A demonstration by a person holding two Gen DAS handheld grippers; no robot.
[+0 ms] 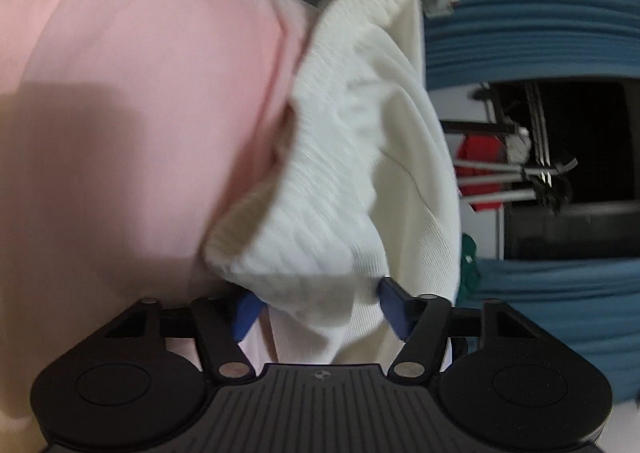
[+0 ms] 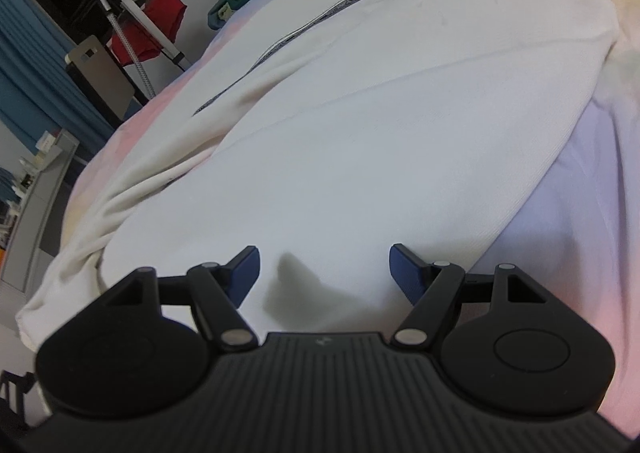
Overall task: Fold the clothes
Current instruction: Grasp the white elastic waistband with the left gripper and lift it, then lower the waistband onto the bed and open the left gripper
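White ribbed cuff of zip-up garment bunched between left gripper pads, apparently clamped, lifted for fold. Right gripper held unclenched, empty, just above garment body spread ahead on pastel bedsheet.

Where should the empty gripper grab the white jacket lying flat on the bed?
Probably the white jacket is best grabbed at its near edge, the side facing the right gripper, coming in low over the bed sheet. The middle lies flat, with nothing to pinch; an edge lets one finger slide underneath. The zipper side is farther off.
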